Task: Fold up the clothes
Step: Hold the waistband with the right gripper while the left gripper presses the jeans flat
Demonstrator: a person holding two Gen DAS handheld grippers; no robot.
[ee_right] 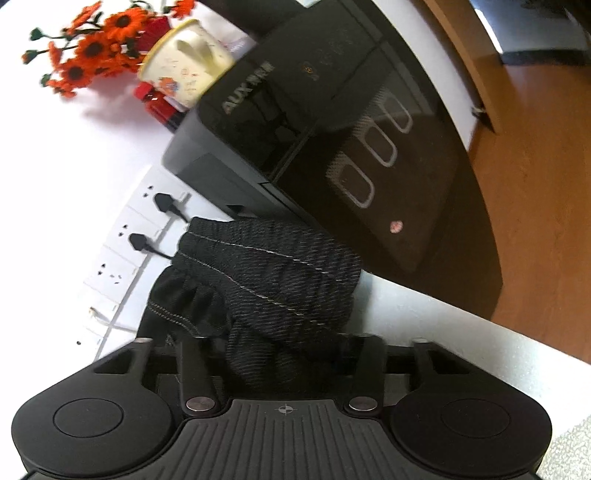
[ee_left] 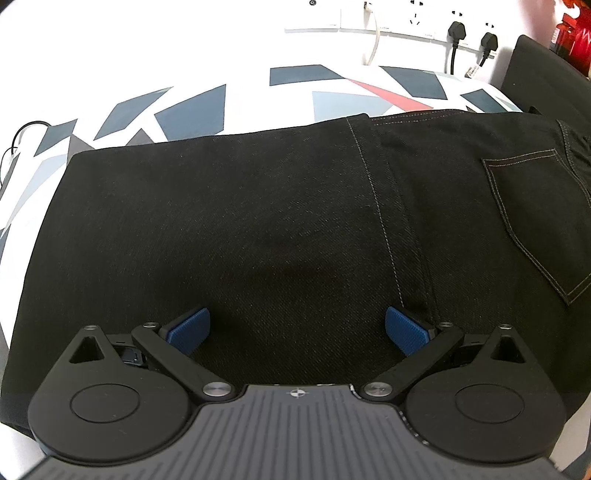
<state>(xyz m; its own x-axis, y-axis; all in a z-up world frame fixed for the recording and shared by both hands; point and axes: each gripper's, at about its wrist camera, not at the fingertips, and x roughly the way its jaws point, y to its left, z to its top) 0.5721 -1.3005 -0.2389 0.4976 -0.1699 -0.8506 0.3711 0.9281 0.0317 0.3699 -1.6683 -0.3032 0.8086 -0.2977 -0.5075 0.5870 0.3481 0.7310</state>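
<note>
Black denim jeans (ee_left: 258, 221) lie folded flat on a patterned white, blue and red cloth (ee_left: 184, 107); a back pocket (ee_left: 532, 218) shows at the right. My left gripper (ee_left: 297, 326) is open, its blue pads (ee_left: 190, 325) spread just above the denim, holding nothing. In the right wrist view my right gripper (ee_right: 284, 354) is shut on a bunched part of the jeans (ee_right: 266, 280) with light stitching, held up in front of the camera. Its fingertips are hidden in the fabric.
A wall socket strip with black plugs (ee_left: 458, 29) runs behind the table. A black appliance (ee_right: 332, 129) marked AUX stands to the right, with orange flowers (ee_right: 92, 48) and a cup (ee_right: 184, 62) beyond it. Wood floor (ee_right: 535, 184) lies farther right.
</note>
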